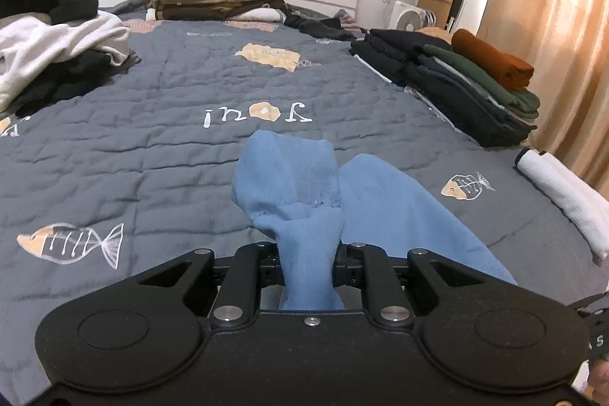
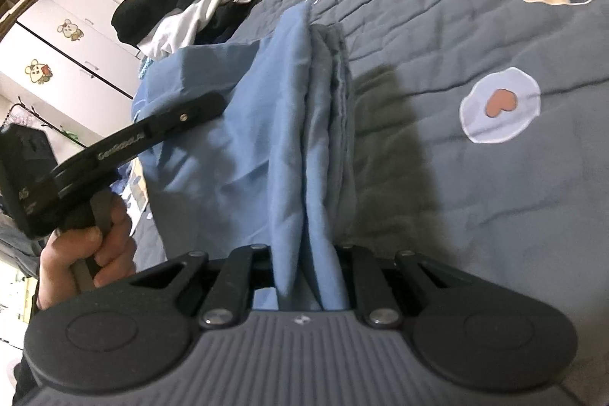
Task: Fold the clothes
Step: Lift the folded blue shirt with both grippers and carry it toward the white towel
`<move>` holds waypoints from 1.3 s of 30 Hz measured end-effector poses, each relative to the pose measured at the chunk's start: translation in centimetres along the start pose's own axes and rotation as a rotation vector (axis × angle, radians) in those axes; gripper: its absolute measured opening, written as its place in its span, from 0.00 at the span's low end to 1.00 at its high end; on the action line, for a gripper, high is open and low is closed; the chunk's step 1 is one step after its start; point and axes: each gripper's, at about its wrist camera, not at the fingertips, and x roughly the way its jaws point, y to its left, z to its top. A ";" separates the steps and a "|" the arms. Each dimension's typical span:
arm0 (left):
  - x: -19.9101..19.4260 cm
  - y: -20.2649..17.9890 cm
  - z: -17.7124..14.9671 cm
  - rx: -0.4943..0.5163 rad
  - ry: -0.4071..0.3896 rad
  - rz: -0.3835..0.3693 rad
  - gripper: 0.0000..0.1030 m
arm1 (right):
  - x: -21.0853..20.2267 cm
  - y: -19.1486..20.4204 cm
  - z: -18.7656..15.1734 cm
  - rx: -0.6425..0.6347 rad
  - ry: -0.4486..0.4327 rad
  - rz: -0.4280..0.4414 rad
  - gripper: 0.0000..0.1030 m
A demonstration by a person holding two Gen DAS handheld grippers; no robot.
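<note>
Blue garment point(image 1: 300, 185) bunched on grey fish-print quilt point(image 1: 152, 124), pinched at both ends. Left gripper point(image 1: 308, 265) clamped on ribbed cuff; right gripper point(image 2: 308, 265) clamped on gathered fabric folds point(image 2: 304, 139). Folded stacks point(image 1: 456, 78) near quilt's edge.

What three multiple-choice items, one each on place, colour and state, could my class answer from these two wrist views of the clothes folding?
1. Where does the rust-brown folded garment lie?
A. On the folded stack at the bed's right edge
B. On the loose heap at left
C. Against the headboard

2. What colour is the garment held in both claws?
A. White
B. Light blue
C. Dark green

3. What state is the left claw in?
A. Open above the quilt
B. Shut on nothing
C. Shut on the garment

Answers: 1 A, it tops the dark stack at right. 2 B, blue cloth fills both views. 3 C, cloth is bunched between its fingers; the right claw grips likewise.
</note>
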 end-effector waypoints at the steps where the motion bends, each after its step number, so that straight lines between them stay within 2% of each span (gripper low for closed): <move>1: -0.5 -0.1 -0.4 -0.010 -0.010 0.003 0.15 | -0.4 0.1 -0.3 -0.003 -0.005 0.002 0.12; 6: -3.0 -0.9 -2.4 -0.076 -0.052 0.019 0.15 | -2.4 0.8 -1.6 -0.012 -0.028 0.003 0.12; 13: -7.9 -4.4 -1.1 -0.069 -0.119 -0.004 0.15 | -7.0 2.2 -3.1 -0.022 -0.064 0.017 0.12; 17: -9.2 -6.9 -0.4 -0.045 -0.138 -0.025 0.15 | -9.8 1.8 -3.5 -0.024 -0.096 0.030 0.12; 21: -8.1 -9.2 0.3 -0.014 -0.129 -0.039 0.15 | -12.1 0.6 -3.6 -0.019 -0.123 0.037 0.12; 29: -5.0 -13.5 1.8 0.041 -0.114 -0.057 0.15 | -14.9 -3.1 -1.6 0.011 -0.150 0.027 0.12; 39: -3.9 -18.5 1.9 0.044 -0.121 -0.056 0.15 | -18.8 -6.1 -0.8 0.004 -0.148 0.014 0.12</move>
